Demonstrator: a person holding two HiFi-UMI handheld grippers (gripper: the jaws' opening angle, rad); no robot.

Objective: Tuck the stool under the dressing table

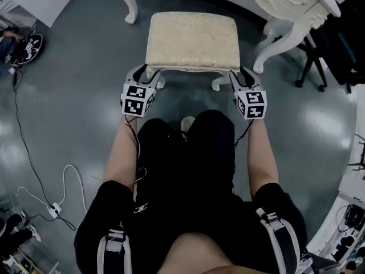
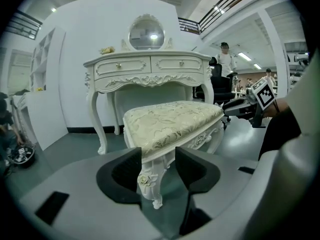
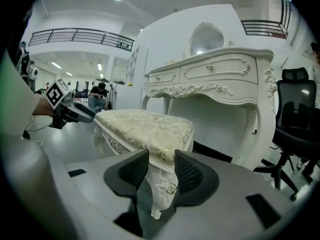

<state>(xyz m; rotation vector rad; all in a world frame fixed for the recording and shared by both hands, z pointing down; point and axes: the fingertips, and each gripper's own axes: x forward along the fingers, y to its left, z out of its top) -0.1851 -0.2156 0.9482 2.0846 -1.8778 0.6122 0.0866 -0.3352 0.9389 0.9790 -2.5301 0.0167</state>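
Head view, carved white stool, cream-cushioned

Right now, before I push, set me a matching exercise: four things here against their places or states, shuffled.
1. left hand-held gripper
2. right hand-held gripper
3. stool
4. dressing table

A. stands beyond the stool
B. shut on the stool's near right corner
C. in front of the table, seat uncovered
D. shut on the stool's near left corner

Pairs: 1-D, 2-B, 3-C, 4-A
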